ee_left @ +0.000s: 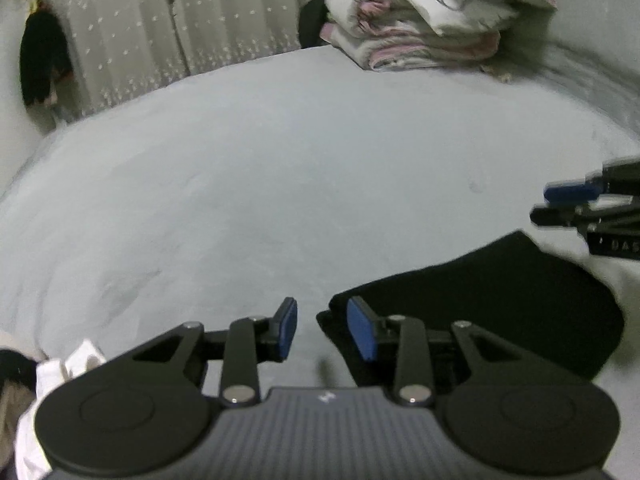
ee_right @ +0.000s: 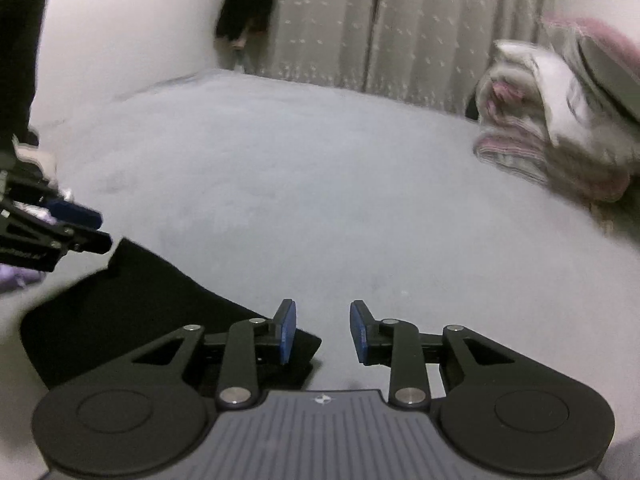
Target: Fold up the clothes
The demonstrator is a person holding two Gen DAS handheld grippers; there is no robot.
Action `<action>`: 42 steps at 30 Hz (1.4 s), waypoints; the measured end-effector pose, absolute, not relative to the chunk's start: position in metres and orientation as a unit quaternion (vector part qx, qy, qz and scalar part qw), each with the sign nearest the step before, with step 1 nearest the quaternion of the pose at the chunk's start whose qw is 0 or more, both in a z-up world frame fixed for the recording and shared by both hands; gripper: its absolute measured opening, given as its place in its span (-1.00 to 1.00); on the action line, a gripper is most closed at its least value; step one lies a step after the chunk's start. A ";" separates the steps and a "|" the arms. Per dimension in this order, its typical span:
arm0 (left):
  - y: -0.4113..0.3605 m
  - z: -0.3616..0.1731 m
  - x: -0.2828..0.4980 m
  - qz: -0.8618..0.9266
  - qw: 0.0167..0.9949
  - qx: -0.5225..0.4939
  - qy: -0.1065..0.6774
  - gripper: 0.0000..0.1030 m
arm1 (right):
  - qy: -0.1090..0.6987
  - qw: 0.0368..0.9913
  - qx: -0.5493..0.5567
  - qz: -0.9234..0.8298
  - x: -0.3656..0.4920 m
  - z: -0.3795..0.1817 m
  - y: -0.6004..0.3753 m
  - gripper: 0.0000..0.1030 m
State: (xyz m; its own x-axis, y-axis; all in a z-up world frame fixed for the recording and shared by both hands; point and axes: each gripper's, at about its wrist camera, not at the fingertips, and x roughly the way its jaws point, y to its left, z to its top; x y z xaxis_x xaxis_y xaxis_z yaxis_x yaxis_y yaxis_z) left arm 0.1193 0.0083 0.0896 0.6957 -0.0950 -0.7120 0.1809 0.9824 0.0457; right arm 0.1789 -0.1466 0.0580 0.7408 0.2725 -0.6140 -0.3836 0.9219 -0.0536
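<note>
Black cloth (ee_left: 500, 312) lies limp, light, folded near the bed's (ee_left: 280, 160) front edge; both grippers (ee_left: 322, 328) (ee_right: 323, 330) parted, empty; pinch corners.

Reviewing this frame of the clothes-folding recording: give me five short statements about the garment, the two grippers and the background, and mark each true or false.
1. The black garment lies on the grey bed surface between the two grippers. True.
2. The left gripper is clamped on the garment. False: its jaws stand apart with nothing pinched between the pads.
3. The right gripper is open and holds nothing. True.
4. A stack of folded pink and white bedding sits at the far side of the bed. True.
5. The garment hangs in the air from the right gripper. False: it rests flat on the bed.
</note>
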 end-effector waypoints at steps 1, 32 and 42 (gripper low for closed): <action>0.012 0.090 0.119 -0.078 0.918 0.034 0.388 -0.42 | 0.328 0.926 -0.061 0.175 0.180 0.058 -0.152 -0.42; 0.011 0.042 0.100 -0.066 0.881 -0.123 0.451 -0.78 | 0.404 0.897 0.044 0.174 0.167 0.042 -0.169 -0.82; 0.011 0.062 0.092 -0.039 0.904 -0.073 0.420 -0.54 | 0.397 0.901 0.016 0.175 0.164 0.042 -0.163 -0.76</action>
